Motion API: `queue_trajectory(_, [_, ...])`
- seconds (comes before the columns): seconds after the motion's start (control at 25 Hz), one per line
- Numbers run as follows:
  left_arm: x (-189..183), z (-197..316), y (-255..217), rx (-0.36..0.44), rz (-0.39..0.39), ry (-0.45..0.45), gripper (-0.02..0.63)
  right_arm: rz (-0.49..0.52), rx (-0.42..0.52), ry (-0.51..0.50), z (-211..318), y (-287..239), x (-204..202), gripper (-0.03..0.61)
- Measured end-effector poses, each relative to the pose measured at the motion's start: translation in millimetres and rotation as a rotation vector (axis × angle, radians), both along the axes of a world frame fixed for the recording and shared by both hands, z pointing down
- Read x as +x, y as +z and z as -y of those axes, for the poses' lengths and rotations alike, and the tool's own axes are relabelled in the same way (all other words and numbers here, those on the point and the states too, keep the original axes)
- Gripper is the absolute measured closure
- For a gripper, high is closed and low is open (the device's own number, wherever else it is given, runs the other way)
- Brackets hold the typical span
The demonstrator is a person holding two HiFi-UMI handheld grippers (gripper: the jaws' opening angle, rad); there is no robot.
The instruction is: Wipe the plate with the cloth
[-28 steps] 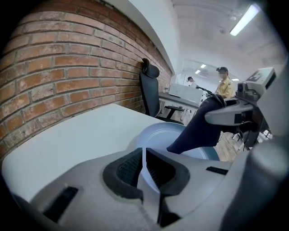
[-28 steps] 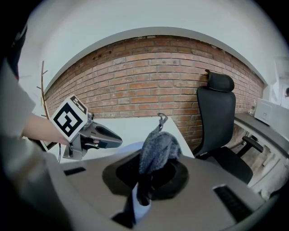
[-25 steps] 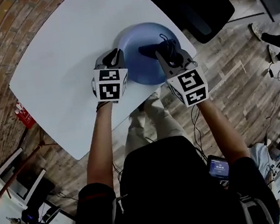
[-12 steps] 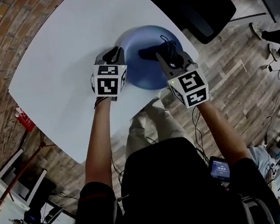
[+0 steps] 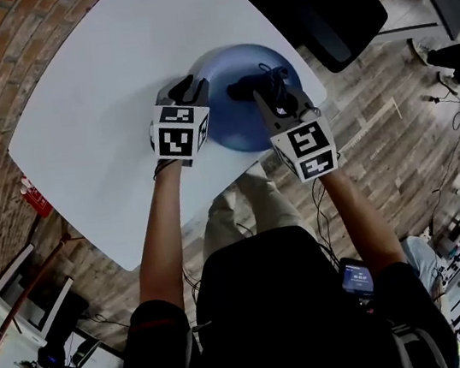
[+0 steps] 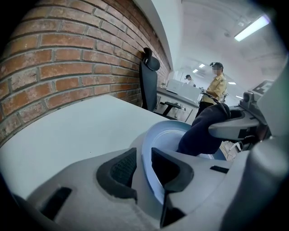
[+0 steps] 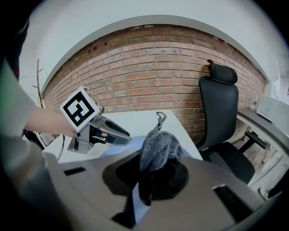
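Two grippers work one plate (image 5: 237,130). The white bench (image 5: 106,112) runs well to the left of the plate.

Left gripper (image 6: 143,168): jaws clamped on the plate's left rim, with the blue rim edge visible between the pads. It steadies the plate.

Cloth (image 7: 158,144): dark and bunched, touching the plate's inner face on the far side, right of the held rim.

Right gripper (image 5: 270,84): jaws shut tight on the cloth, a wad of which sticks out past them.

Step, as judged: the wiping stroke is under way, with cloth on plate. The next move calls for sweeping the cloth across the unwiped face with steady contact, while the left grip stays firm and the cloth stops short of the held rim.
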State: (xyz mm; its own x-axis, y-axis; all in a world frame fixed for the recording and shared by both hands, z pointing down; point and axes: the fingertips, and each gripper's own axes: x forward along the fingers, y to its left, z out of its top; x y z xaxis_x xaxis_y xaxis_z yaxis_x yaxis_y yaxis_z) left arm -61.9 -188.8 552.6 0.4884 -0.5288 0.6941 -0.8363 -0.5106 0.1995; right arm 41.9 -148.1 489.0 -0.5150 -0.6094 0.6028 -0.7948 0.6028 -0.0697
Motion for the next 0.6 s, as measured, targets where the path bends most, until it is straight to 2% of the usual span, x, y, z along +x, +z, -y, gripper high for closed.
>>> queue_trajectory(0.48, [5.1,4.6,8.4,-0.033,0.011,0.031,0.528,0.003,-0.008,0.002,1.9,2.9,-6.5,0.537])
queue_trajectory(0.6, [3.5,6.4,7.6,-0.027,0.017,0.036,0.549,0.003,-0.009,0.004,3.2,2.9,-6.6,0.537])
